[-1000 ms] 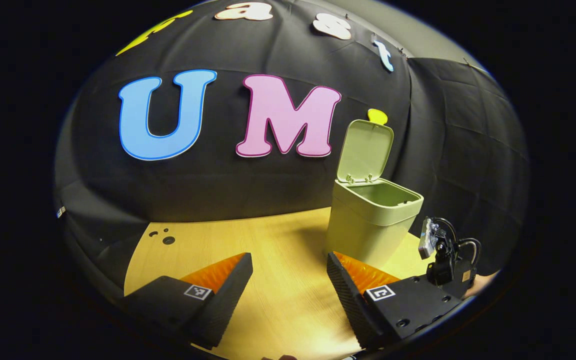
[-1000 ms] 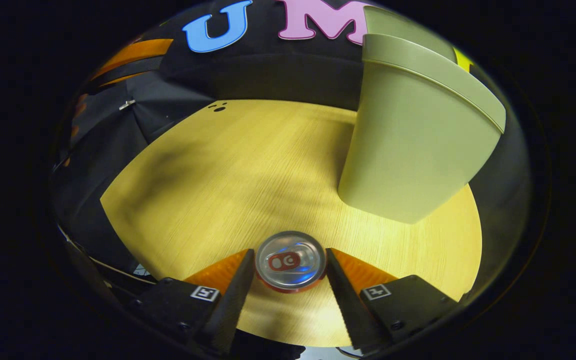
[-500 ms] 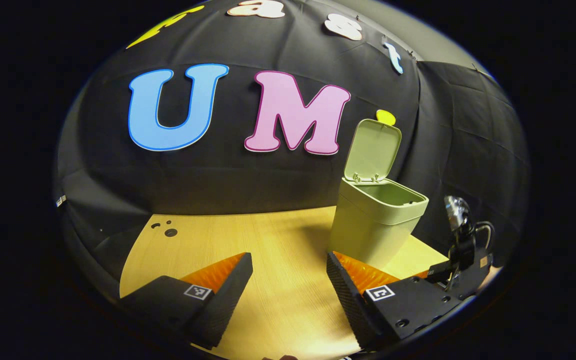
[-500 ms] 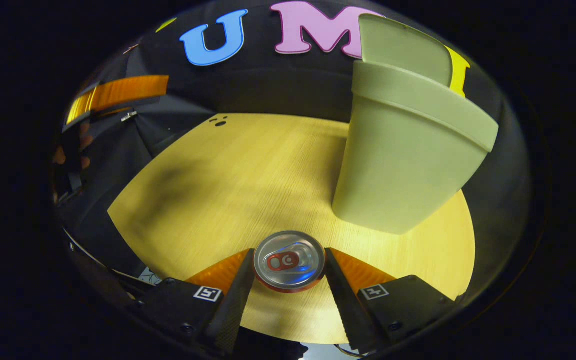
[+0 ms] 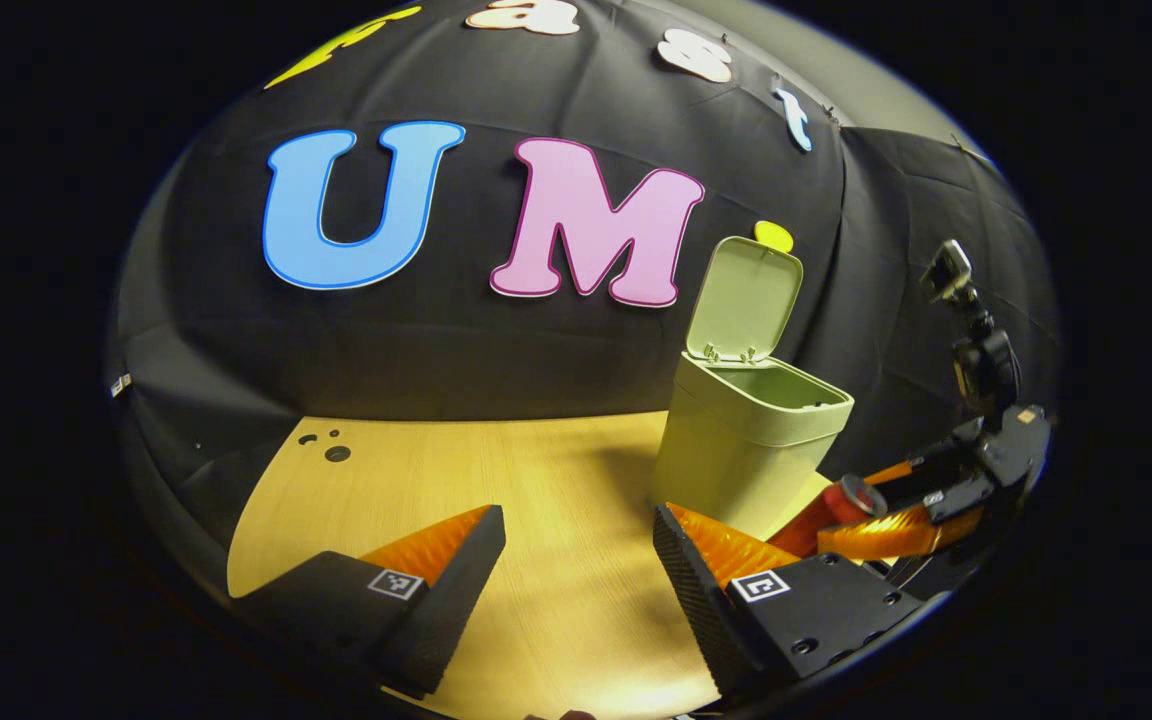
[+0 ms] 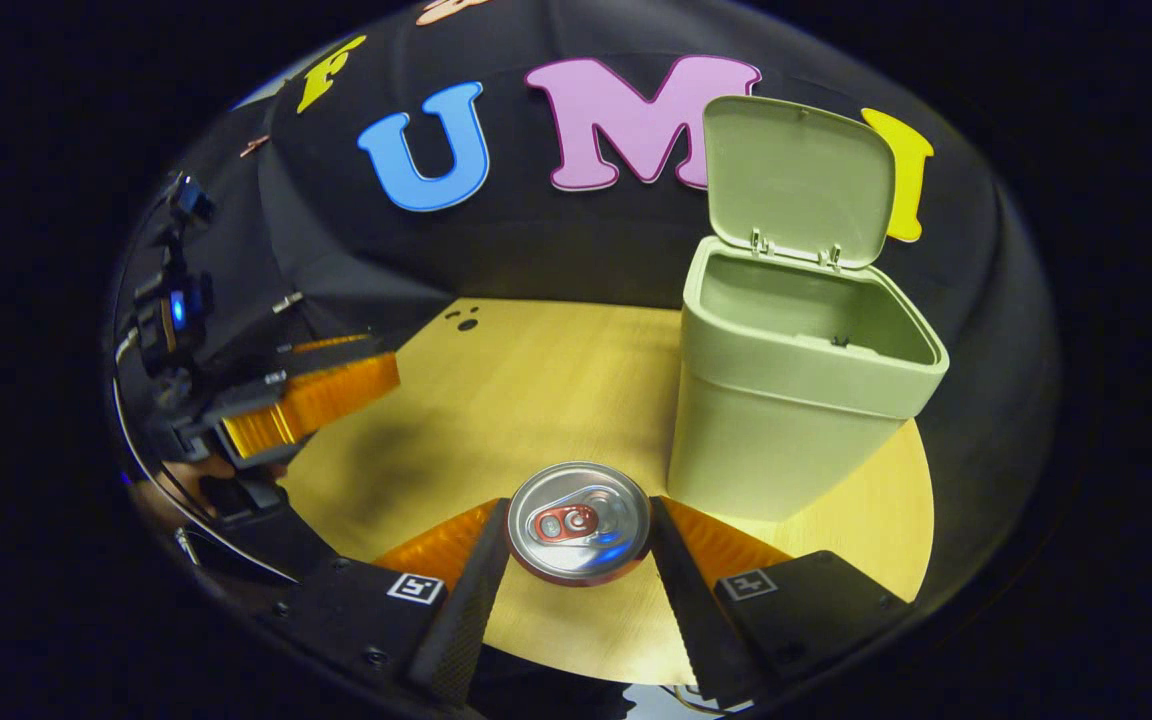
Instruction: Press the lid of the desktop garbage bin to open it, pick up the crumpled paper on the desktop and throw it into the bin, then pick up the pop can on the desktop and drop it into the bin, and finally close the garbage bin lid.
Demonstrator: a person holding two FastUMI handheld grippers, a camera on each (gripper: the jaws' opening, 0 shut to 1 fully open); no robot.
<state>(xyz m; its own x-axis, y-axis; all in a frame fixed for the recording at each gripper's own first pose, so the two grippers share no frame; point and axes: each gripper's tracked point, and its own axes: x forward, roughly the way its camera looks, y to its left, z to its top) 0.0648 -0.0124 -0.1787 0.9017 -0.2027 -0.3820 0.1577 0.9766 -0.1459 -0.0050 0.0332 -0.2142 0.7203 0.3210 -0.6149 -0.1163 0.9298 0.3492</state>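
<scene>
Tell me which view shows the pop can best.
The right gripper view: the pop can sits close up, top facing the camera, clamped between the right gripper fingers. The left gripper view shows it small and far off, near the bin.

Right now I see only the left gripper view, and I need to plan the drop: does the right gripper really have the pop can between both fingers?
Observer: Yes. In the right gripper view the pop can sits between the right gripper's two fingers. Both press its sides, and its top faces the camera.
Operator: Is it over the opening?
Observer: No. The garbage bin stands ahead and to the right of the can, with its lid raised.
</scene>
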